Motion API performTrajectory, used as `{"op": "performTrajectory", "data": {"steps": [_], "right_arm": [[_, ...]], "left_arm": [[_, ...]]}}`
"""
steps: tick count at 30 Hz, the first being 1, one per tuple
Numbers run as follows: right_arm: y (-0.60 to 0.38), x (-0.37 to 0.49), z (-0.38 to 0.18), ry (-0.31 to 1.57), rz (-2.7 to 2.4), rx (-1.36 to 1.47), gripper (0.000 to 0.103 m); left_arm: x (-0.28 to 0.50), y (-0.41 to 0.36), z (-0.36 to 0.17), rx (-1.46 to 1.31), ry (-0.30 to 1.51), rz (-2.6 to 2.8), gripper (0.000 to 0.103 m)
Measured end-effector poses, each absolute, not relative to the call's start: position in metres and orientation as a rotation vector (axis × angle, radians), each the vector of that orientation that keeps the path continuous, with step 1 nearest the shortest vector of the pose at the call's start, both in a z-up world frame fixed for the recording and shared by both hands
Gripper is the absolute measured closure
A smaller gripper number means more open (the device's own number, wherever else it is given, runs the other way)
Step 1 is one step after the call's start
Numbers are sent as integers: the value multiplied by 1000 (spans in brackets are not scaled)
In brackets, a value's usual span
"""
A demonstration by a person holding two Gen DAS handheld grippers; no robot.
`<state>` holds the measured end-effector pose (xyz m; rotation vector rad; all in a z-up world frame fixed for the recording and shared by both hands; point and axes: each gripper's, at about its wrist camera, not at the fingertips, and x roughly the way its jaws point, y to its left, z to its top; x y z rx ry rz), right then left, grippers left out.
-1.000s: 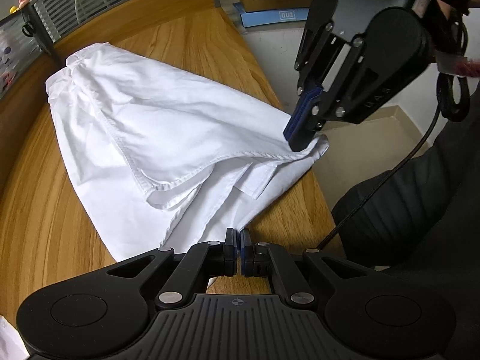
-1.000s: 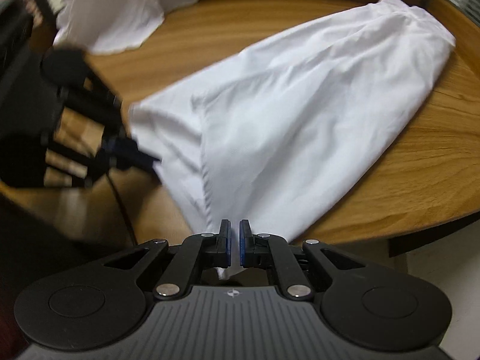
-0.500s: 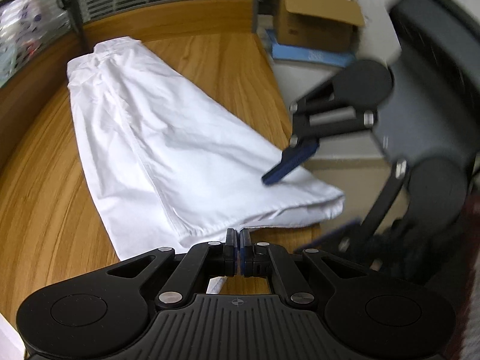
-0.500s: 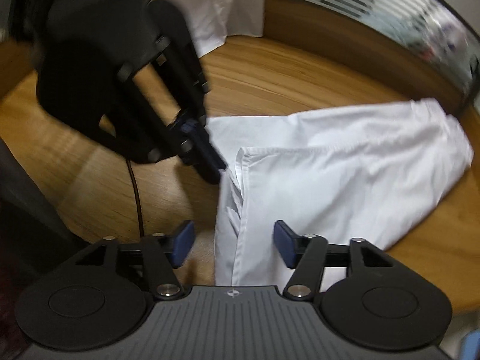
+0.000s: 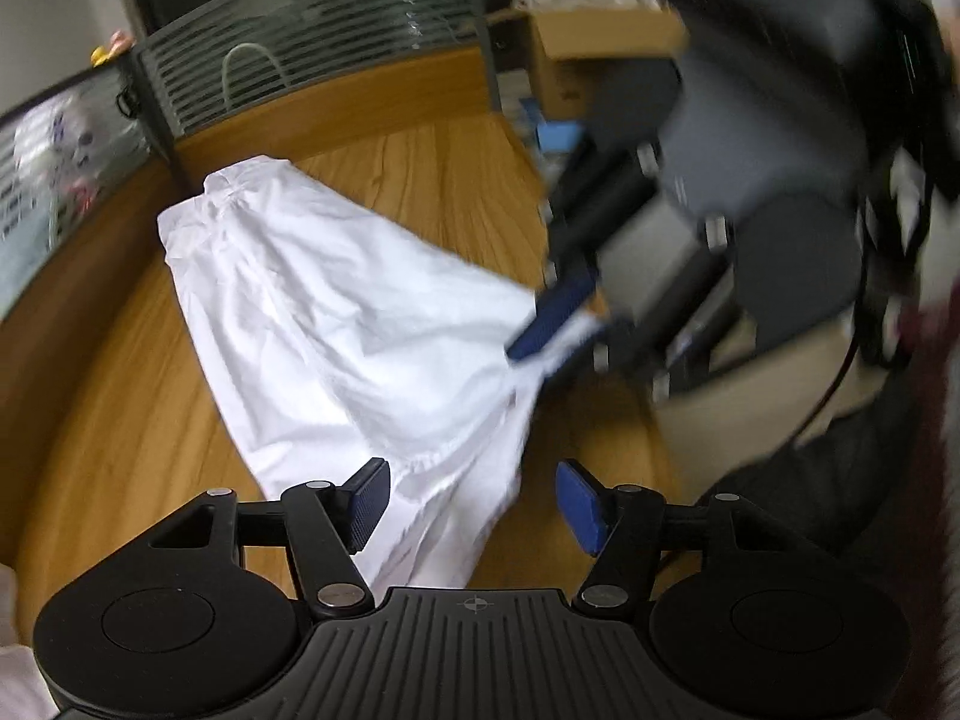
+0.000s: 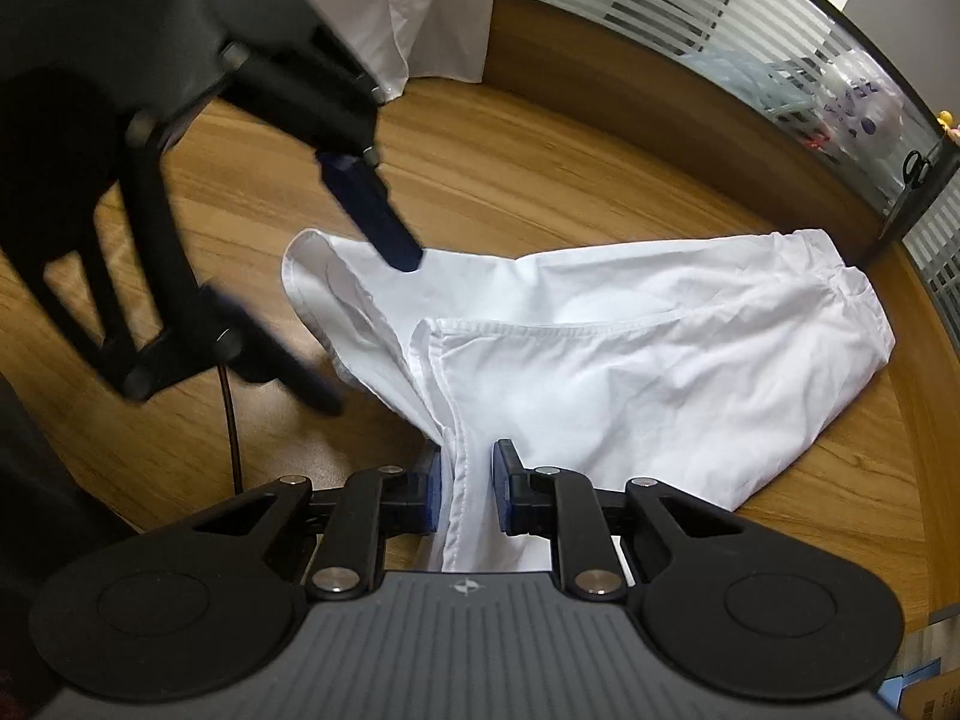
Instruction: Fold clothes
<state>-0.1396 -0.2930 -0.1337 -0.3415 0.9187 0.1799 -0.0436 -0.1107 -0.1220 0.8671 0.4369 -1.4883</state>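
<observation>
White cotton garment [image 5: 336, 324], partly folded, lies on the curved wooden bench [image 5: 108, 396]; its gathered narrow end points toward the far partition, its wide hem end reaches the near bench edge and hangs slightly over it. In the right wrist view the same garment [image 6: 660, 360] shows a stitched hem edge folded across the top layer and a looped corner at the left.

Left hand-held gripper [image 5: 474, 507]: blue-padded fingers wide apart, nothing between them, hovering over the near hem end of the garment. Cloth passes under the gap, but the pads do not touch it. In the right wrist view the left hand-held gripper [image 6: 360, 312] comes in from upper left, blurred, one blue fingertip [image 6: 384, 228] just at the garment's far edge near the looped corner; contact cannot be told.

Right hand-held gripper [image 6: 467, 495]: fingers narrowed around a bunched vertical fold of the hem, left pad against the cloth, small gap visible on the right pad side, so not fully clamped; cannot tell whether it grips. In the left wrist view the right hand-held gripper [image 5: 564, 336] is heavily blurred at the garment's right corner, with white cloth between its blue pads.

Background: slatted glass partition [image 5: 312, 30] behind the bench, cardboard box [image 5: 600, 42] on the floor beyond, a second white cloth [image 6: 420, 6] hanging at the far side in the right wrist view. A black cable [image 6: 231, 420] runs down over the bench edge.
</observation>
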Motion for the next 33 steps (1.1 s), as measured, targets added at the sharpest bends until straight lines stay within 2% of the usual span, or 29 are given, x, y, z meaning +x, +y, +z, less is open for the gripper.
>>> {"op": "performTrajectory", "data": {"steps": [6,7,8,9,10,11,13,15,20,23,25,27,28,33], "right_arm": [[-296,-136,-123,919,178,-310,83],[-297,-136,-123,921,176,-312,83],[-297,-136,-124,924,176,-316,82],[-296,-137,-124,928,178,-320,80],[-295,-139,-125,930,182,-321,74],[-295,-141,-126,932,185,-325,69],[-294,-146,-129,942,182,-339,44],[-294,-151,-132,951,180,-353,32],[-293,-164,-140,974,175,-388,33],[-292,-171,-144,988,171,-409,41],[-293,-176,-145,994,167,-422,72],[-297,-178,-136,986,155,-431,87],[-299,-179,-129,977,145,-441,91],[-321,-164,-92,945,70,-490,96]], "left_arm": [[-44,-113,-147,992,329,-1361,41],[-43,-112,-149,1004,326,-1358,51],[-42,-110,-151,1016,322,-1352,73],[-40,-109,-150,1022,324,-1354,84],[-38,-107,-148,1025,327,-1356,95],[-36,-106,-145,1010,330,-1363,95],[-34,-103,-139,991,333,-1376,96],[-34,-105,-133,977,344,-1382,97],[-31,-114,-117,923,378,-1379,97],[-27,-119,-108,889,385,-1373,97],[-25,-123,-101,876,377,-1375,97],[-25,-127,-94,873,346,-1371,98],[-25,-130,-89,869,332,-1368,98],[-15,-146,-63,838,262,-1348,98]]}}
